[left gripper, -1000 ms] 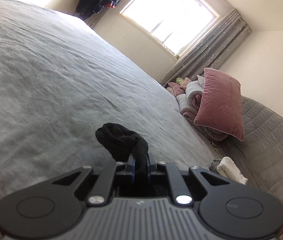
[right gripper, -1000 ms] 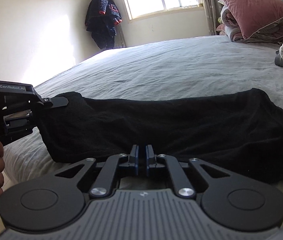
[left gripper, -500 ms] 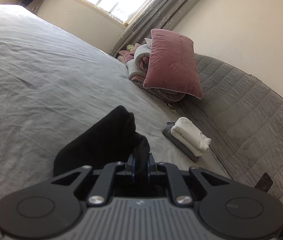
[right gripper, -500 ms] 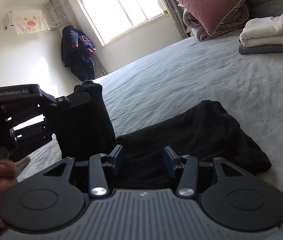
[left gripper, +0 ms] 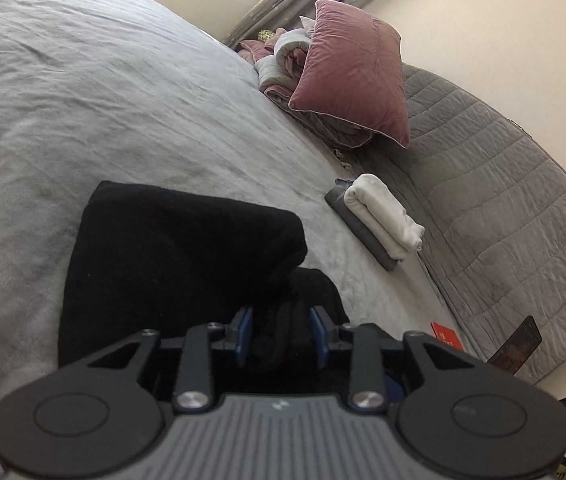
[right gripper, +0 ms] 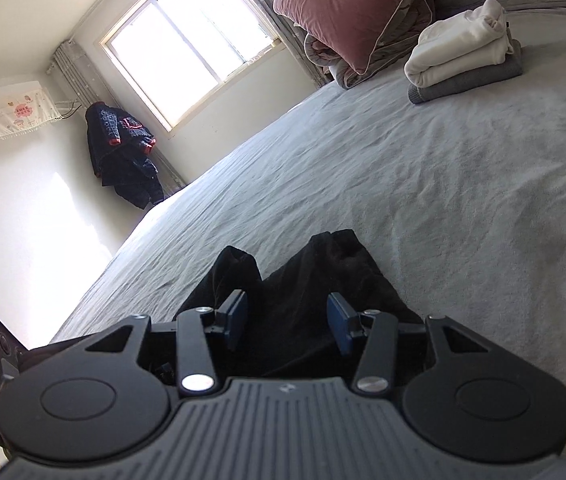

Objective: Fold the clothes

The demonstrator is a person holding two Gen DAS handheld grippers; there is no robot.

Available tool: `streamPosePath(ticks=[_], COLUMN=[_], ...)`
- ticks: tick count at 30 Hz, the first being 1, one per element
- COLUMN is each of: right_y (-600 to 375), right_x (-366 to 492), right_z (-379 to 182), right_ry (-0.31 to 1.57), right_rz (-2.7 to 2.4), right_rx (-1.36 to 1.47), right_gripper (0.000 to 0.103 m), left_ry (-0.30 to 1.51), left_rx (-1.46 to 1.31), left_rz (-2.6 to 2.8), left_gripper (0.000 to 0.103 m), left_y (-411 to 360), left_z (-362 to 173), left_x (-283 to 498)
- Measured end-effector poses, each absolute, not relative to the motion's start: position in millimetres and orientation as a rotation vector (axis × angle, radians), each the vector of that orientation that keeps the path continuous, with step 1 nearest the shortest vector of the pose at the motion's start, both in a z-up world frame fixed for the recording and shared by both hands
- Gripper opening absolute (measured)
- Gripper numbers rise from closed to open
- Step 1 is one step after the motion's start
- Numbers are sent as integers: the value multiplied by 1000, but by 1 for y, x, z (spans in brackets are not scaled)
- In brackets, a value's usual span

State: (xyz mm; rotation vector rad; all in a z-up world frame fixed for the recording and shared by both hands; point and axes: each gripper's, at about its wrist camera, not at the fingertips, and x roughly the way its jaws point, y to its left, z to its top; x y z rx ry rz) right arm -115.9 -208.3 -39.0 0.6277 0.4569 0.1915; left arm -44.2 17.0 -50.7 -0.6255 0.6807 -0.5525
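Black garment [left gripper: 179, 248] folded over on the grey bed [left gripper: 83, 92], left gripper [left gripper: 281, 334] half open around a bunched bit of cloth, right gripper [right gripper: 288, 322] wide open, holding nothing

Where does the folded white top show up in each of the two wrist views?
Left wrist: the white top lies right of centre on a grey garment, beside the quilted headboard.
Right wrist: the white top sits at upper right, stacked on the same grey garment.
Shared landmark: the pink pillow, just beyond the stack in both views.
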Motion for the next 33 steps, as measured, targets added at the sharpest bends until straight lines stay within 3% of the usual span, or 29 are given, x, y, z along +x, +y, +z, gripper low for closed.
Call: streamPosePath(ticks=[1, 3, 8, 23, 25, 26, 27, 29, 33], right_y=[-208, -208, -202, -155, -152, -150, -148, -148, -153], right_x=[-116, -117, -113, -101, -99, -98, -97, -98, -100], right_z=[-38, -37, -37, -39, -41, -41, -40, -36, -23], right_ry=[458, 458, 470, 523, 521, 522, 523, 506, 456], right_rz=[195, 202, 229, 224, 216, 215, 213, 198, 189], right_rx=[632, 638, 634, 434, 419, 410, 400, 400, 385], right_gripper=[49, 49, 54, 54, 42, 23, 20, 18, 17], left_ry=[651, 607, 530, 570, 566, 560, 554, 530, 503], left_rx=[-640, -638, -572, -561, -549, -545, -540, -507, -457], left_rz=[-559, -539, -431, -311, -308, -307, -305, -278, -266], left_gripper=[56, 81, 89, 89, 89, 88, 87, 68, 61], left_y=[23, 34, 63, 93, 91, 90, 88, 85, 76], left_z=[-46, -39, -25, -44, -43, -42, -41, -38, -33], left_x=[-50, -60, -81, -88, -87, -86, -86, -85, -80])
